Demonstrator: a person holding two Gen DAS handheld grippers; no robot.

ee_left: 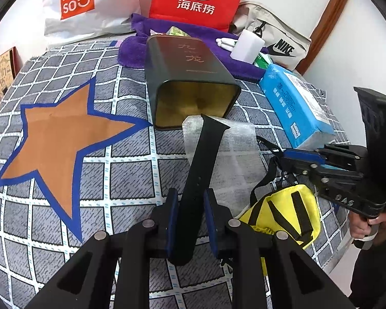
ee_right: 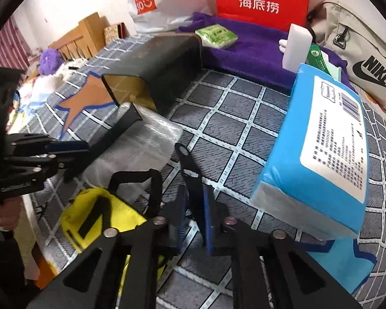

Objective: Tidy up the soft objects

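On the checked bed, the left hand-held gripper (ee_left: 191, 221) clamps a black strap (ee_left: 202, 170) aimed at the open tin (ee_left: 193, 82), apparently for stowing, while the right hand-held gripper (ee_right: 195, 219) pinches the yellow pouch's strap (ee_right: 190, 175).

Left of the tin (ee_left: 190, 82) my fingers have open bedspread (ee_left: 64, 134). Its mouth is half blocked by my strap (ee_left: 203, 164) and bubble wrap (ee_left: 234, 149); right of it the tissue pack (ee_left: 296, 108) crowds in.
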